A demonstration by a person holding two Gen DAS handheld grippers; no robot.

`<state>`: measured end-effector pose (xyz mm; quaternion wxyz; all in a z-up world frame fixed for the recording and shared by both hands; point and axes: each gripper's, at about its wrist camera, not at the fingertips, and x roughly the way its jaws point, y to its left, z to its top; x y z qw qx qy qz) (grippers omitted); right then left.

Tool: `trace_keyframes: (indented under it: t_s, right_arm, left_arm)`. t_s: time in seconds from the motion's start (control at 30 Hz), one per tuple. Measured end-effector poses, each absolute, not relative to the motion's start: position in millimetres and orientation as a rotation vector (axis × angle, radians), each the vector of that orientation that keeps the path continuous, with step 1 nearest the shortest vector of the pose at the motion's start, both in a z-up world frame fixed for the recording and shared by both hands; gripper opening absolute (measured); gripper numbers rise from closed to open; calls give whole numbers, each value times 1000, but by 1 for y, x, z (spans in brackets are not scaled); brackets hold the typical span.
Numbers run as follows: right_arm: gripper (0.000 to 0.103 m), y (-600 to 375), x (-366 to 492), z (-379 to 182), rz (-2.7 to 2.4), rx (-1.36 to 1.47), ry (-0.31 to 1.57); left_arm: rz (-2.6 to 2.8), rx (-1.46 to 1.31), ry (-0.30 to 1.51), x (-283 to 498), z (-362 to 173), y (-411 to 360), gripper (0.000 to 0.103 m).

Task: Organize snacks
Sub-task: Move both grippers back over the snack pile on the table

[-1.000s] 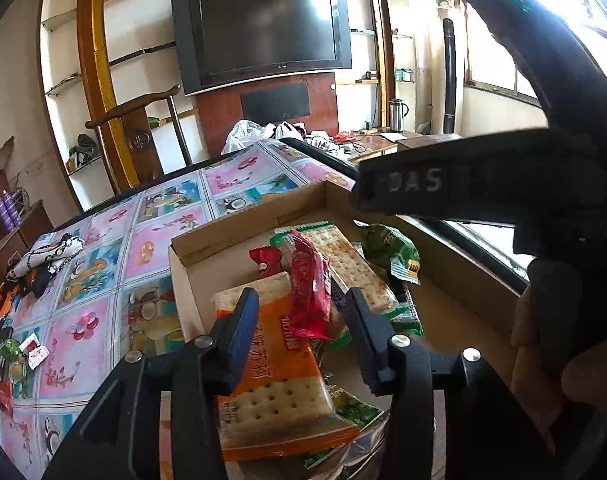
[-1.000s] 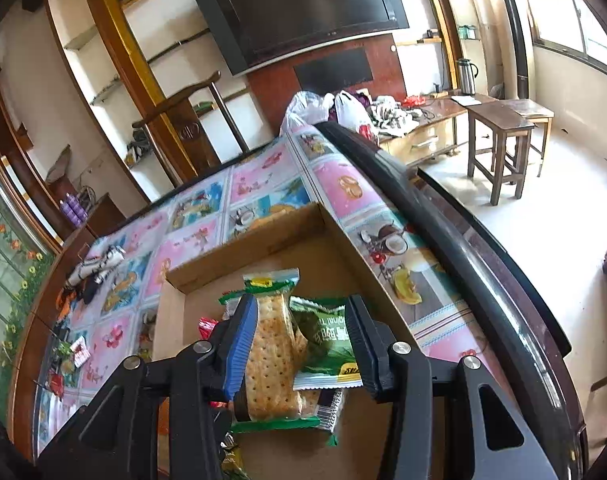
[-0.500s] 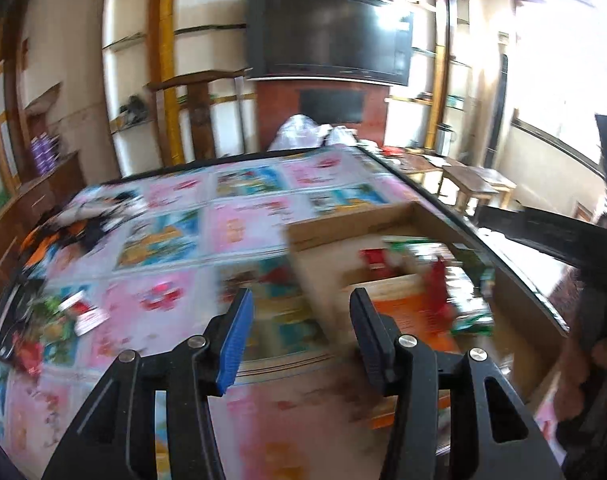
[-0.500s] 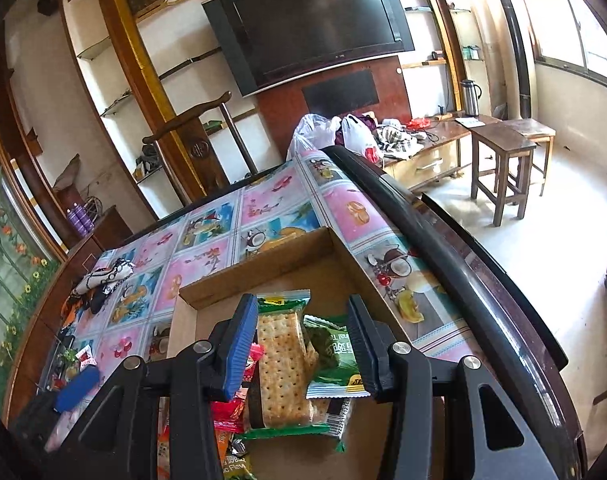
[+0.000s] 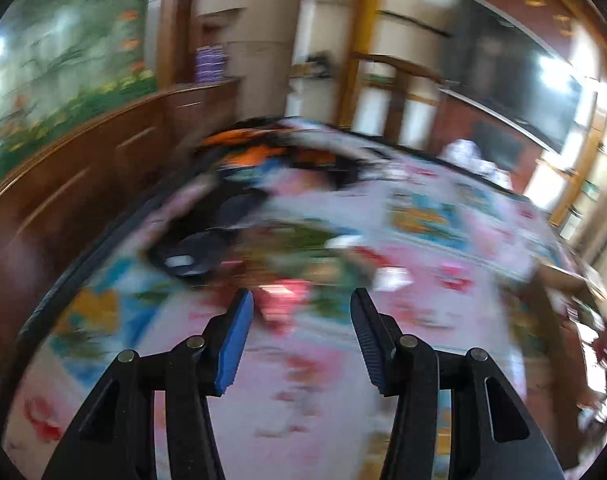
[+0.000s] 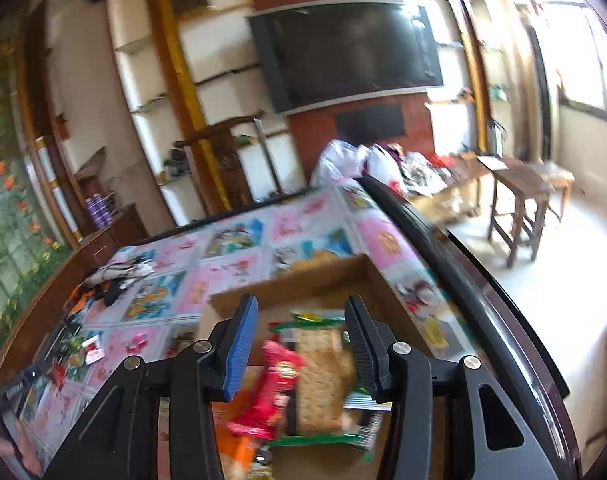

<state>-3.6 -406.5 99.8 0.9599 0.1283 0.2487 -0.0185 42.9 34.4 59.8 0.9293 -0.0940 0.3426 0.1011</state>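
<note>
Both tools, left and right, gape empty; one box.

My left camera shows a big smear. The table cloth is a wash of pink and blue, and I cannot tell what the green and red blobs past my left gripper are. A dark lump near the table edge is too fuzzy to name. In my right camera, the cardboard box runs off the bottom edge, and my own arms hide its near part. The small things far to the left are too tiny to name.
</note>
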Motion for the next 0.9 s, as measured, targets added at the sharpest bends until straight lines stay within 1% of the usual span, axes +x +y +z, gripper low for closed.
trace_keyframes:
  t_s: [0.07,0.13,0.2,0.3,0.47,0.73,0.9]
  right_arm:
    - [49,-392,-6,104,1,247,486]
    - [49,-370,-4,107,119,285,512]
    - [49,-337,9,107,284,305,588]
    - [49,-275,35,99,407,241,714]
    - [50,-173,89,67,507,102,891]
    - [49,-97,153,40,489,-67,928]
    - [49,-77,171,26,504,-114,966]
  left_arm:
    - [262,-213,706,41,57,50,50]
    - [259,-277,725,42,55,60,50]
    - [274,-306,733,41,53,65,50]
    - [316,-336,719,37,53,72,50]
    - [368,-419,717,33,51,91,50]
    - [427,-599,771,34,32,125,50]
    - [449,-616,762,32,31,129,50]
